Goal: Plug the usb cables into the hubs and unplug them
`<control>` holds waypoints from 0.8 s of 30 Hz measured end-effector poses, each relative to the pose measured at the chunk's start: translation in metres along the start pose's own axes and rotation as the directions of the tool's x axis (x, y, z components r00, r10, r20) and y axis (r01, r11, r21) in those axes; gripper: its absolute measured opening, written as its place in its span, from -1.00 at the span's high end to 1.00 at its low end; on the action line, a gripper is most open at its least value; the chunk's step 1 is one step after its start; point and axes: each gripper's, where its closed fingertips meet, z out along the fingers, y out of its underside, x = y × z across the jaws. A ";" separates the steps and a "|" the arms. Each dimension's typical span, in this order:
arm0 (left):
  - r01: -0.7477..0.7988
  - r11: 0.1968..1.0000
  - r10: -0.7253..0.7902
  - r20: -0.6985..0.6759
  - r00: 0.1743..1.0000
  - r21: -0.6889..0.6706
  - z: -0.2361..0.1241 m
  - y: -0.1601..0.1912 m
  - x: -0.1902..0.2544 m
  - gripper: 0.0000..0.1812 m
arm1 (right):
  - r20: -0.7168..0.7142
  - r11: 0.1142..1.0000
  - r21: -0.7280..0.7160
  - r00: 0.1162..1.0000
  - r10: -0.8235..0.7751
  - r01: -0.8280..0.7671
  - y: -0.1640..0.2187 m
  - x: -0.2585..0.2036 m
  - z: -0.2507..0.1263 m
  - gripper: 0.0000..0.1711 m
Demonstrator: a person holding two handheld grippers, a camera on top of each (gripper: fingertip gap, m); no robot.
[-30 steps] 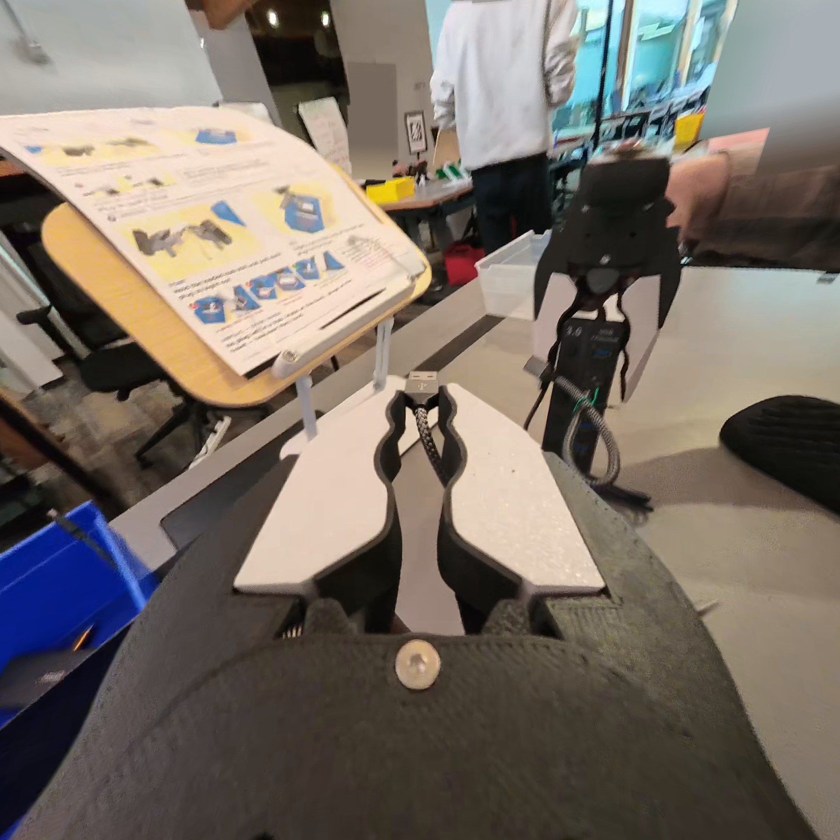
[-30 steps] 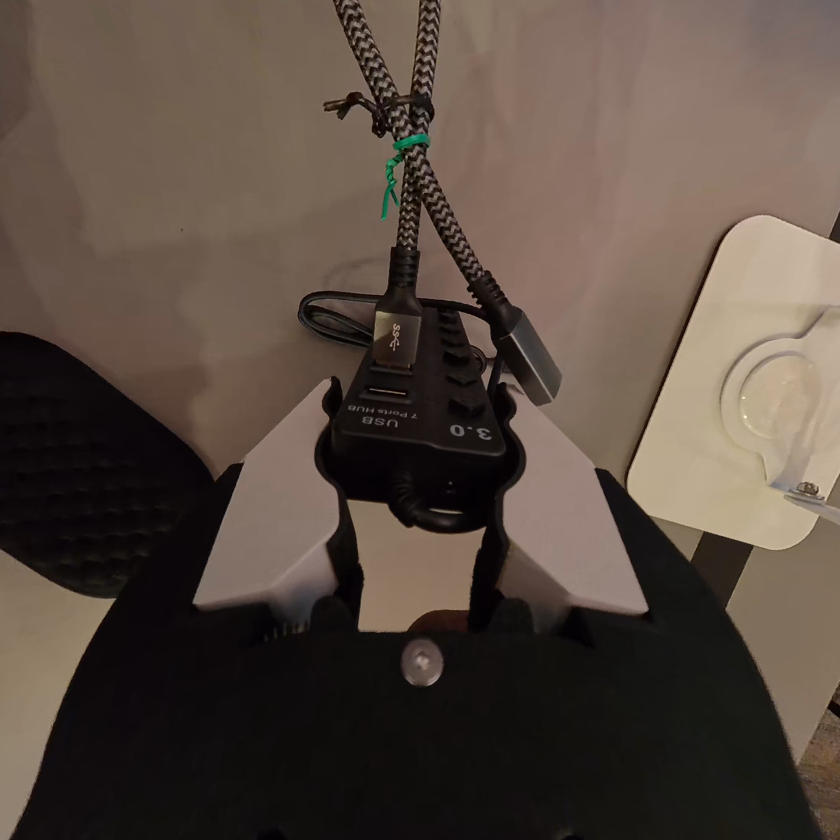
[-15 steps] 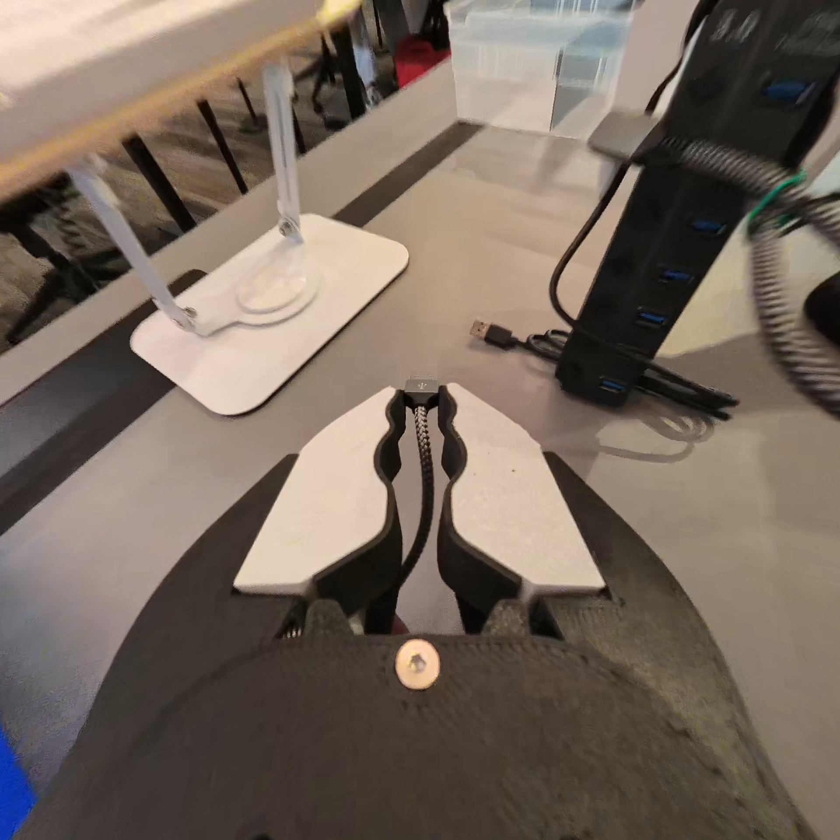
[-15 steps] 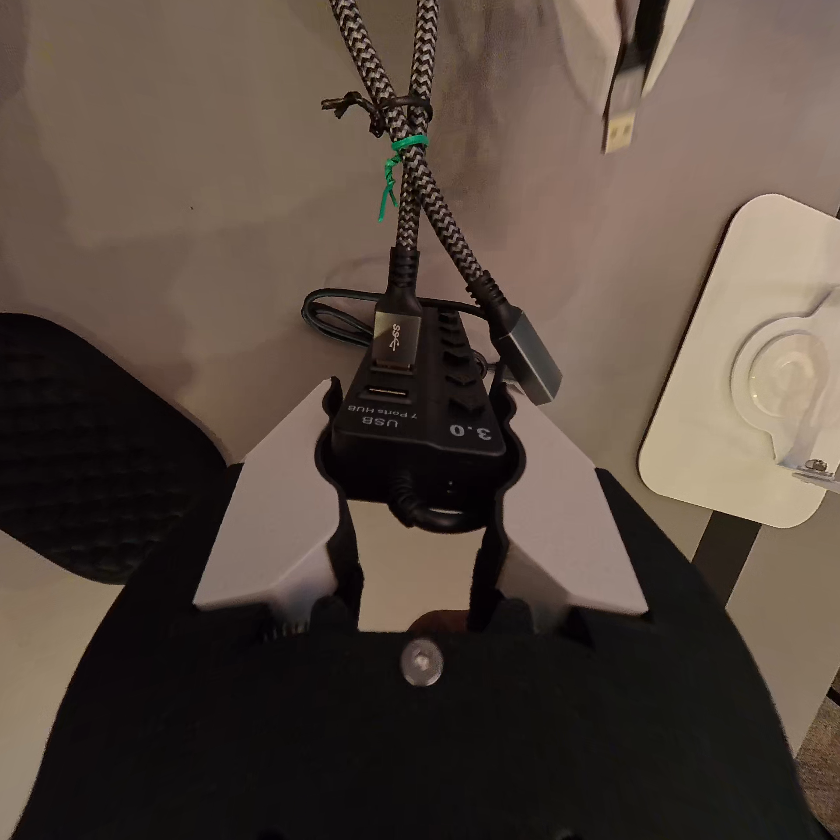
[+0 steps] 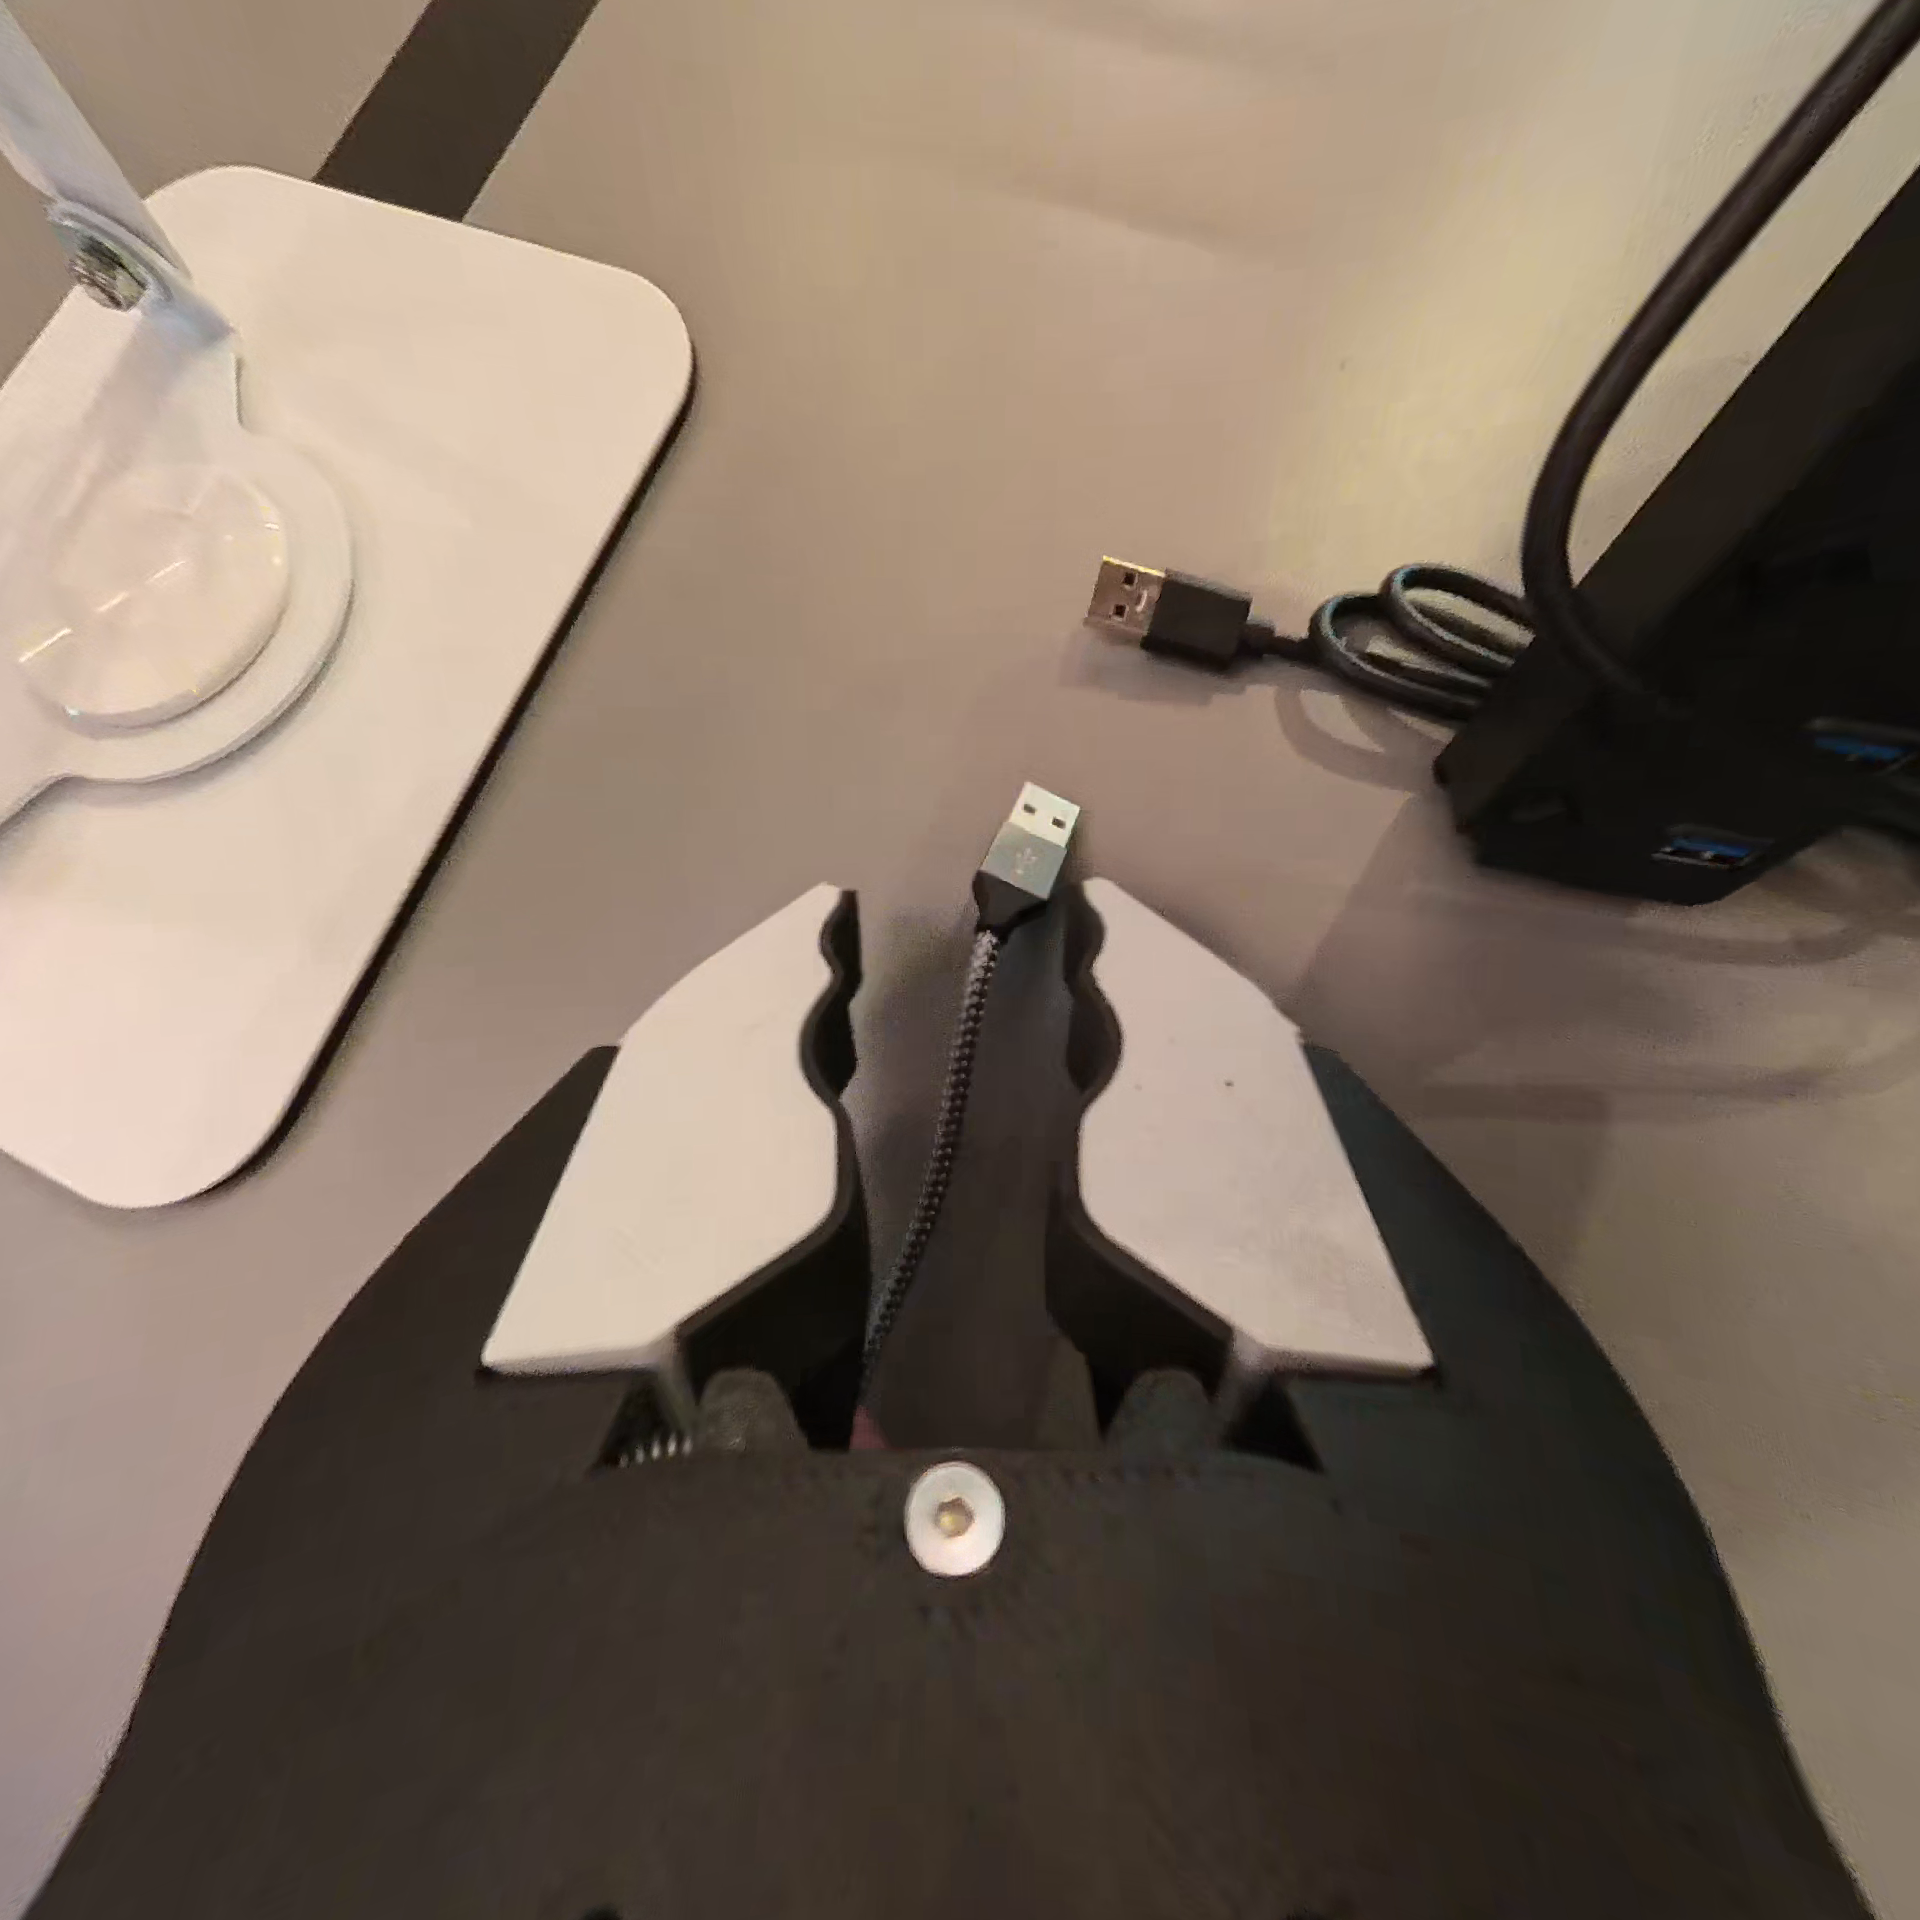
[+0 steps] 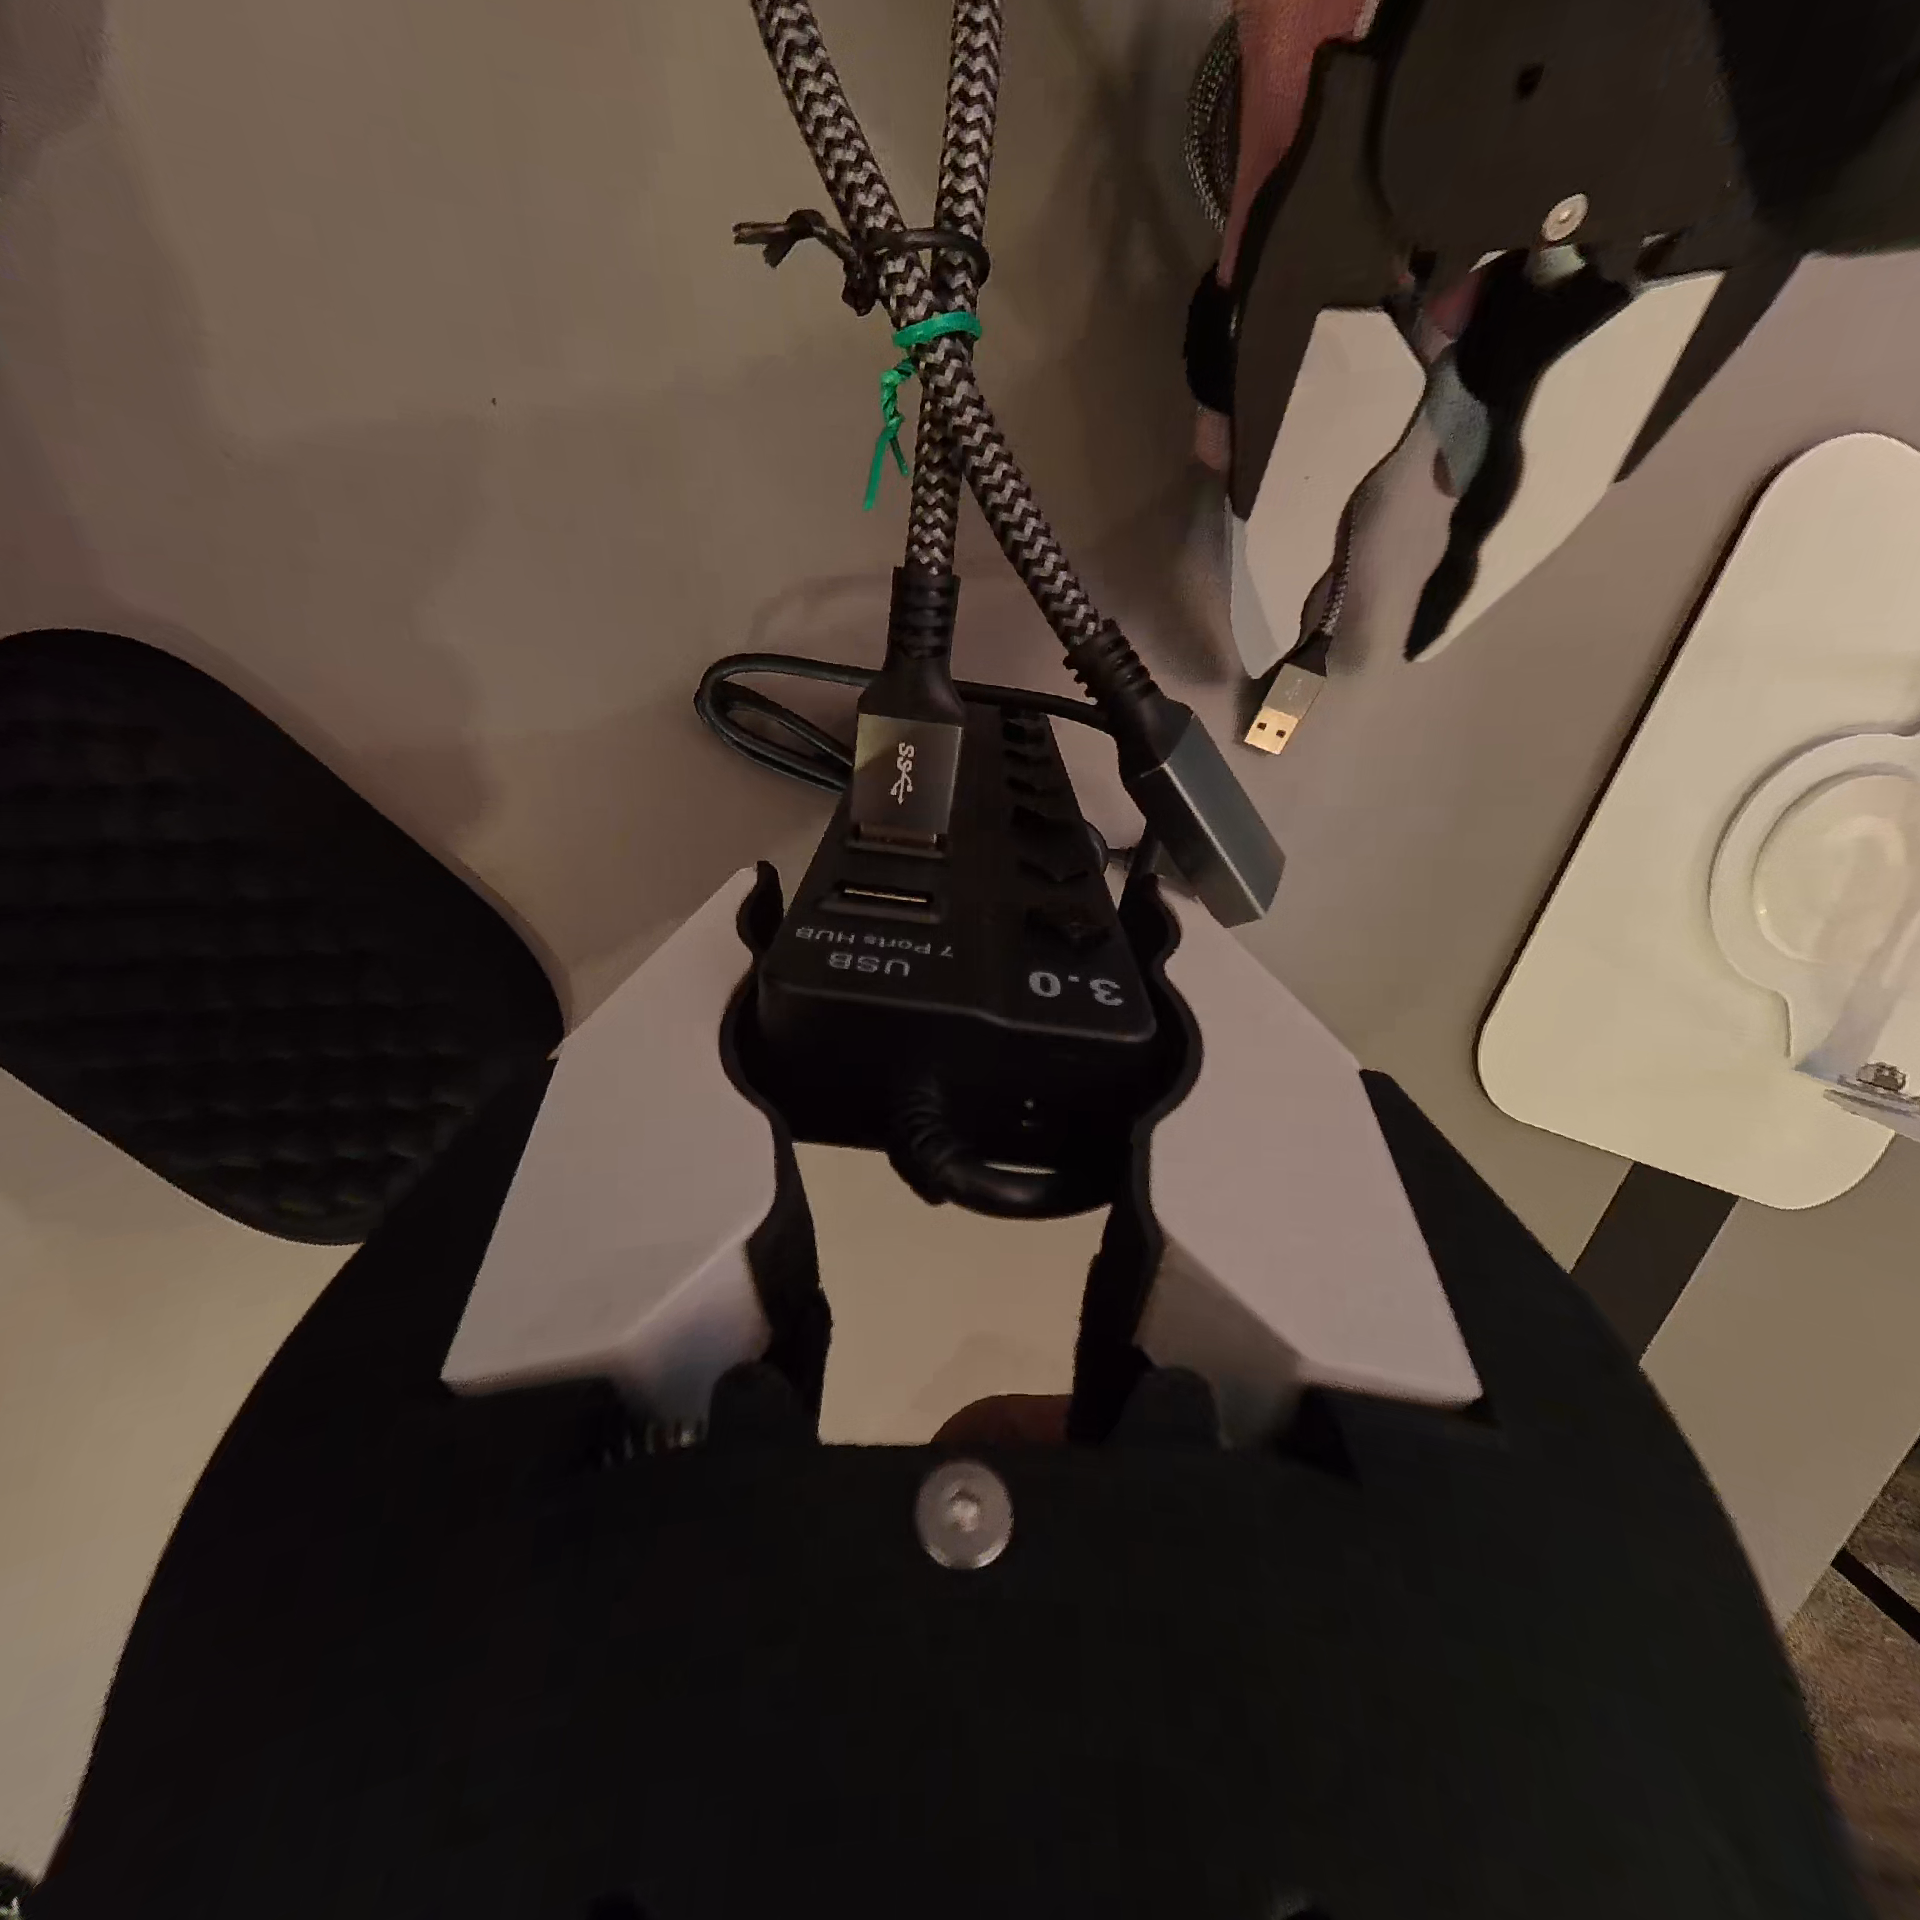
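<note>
My right gripper (image 6: pixel 951 904) is shut on the top end of a black USB hub (image 6: pixel 966 966), which stands upright on the grey table; its lower part shows in the left wrist view (image 5: pixel 1714 675). One braided cable's plug (image 6: pixel 904 769) sits in a hub port. A second grey connector (image 6: pixel 1210 831) hangs beside the hub's right side. My left gripper (image 5: pixel 961 899) is open, low over the table left of the hub. A thin braided cable's silver USB plug (image 5: pixel 1023 847) lies loose between its fingertips. The left gripper also shows in the right wrist view (image 6: pixel 1340 655).
The hub's own black USB plug (image 5: pixel 1164 613) and coiled lead lie on the table. A white stand base (image 5: pixel 312 623) sits to the left, also in the right wrist view (image 6: pixel 1714 883). A black mesh pad (image 6: pixel 208 935) lies on the other side of the hub. A green tie (image 6: pixel 914 343) binds the thick cables.
My left gripper has dropped toward the table beside the hub and opened, so the silver plug is no longer clamped. The right gripper has held the hub still.
</note>
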 end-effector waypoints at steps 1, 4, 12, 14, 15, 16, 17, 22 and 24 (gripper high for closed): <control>0.005 1.000 -0.005 0.006 1.000 0.013 -0.003 -0.003 -0.002 0.53 | 0.003 1.000 -0.004 1.000 -0.004 0.004 0.000 0.000 0.000 0.23; 0.036 0.997 -0.038 0.025 0.999 0.069 -0.020 -0.011 -0.009 0.40 | 0.009 1.000 -0.009 1.000 -0.008 0.008 -0.001 0.000 0.000 0.23; 0.064 0.952 -0.100 0.109 0.989 0.299 -0.094 -0.041 -0.032 0.45 | 0.021 0.999 -0.036 1.000 -0.013 0.014 -0.002 0.001 0.001 0.23; 0.065 0.921 -0.119 0.118 0.986 0.384 -0.115 -0.054 -0.034 0.48 | 0.027 0.999 -0.040 1.000 -0.011 0.012 -0.003 0.002 0.001 0.23; 0.064 0.906 -0.125 0.119 0.985 0.418 -0.124 -0.059 -0.034 0.48 | 0.030 0.999 -0.042 1.000 -0.011 0.012 -0.004 0.002 0.001 0.23; 0.057 0.890 -0.122 0.116 0.986 0.453 -0.133 -0.065 -0.032 0.49 | 0.032 0.999 -0.045 0.999 -0.011 0.012 -0.004 0.003 0.001 0.23; 0.049 0.870 -0.118 0.111 0.987 0.490 -0.143 -0.071 -0.028 0.50 | 0.033 0.999 -0.048 0.999 -0.011 0.013 -0.005 0.003 0.002 0.23; 0.014 0.815 -0.059 0.059 0.997 0.579 -0.172 -0.098 0.003 0.55 | 0.041 0.998 -0.061 0.999 -0.010 0.013 -0.007 0.004 0.002 0.23; 0.014 0.793 -0.004 -0.018 1.000 0.609 -0.179 -0.110 0.028 0.62 | 0.045 0.998 -0.064 0.999 -0.008 0.010 -0.007 0.004 0.002 0.23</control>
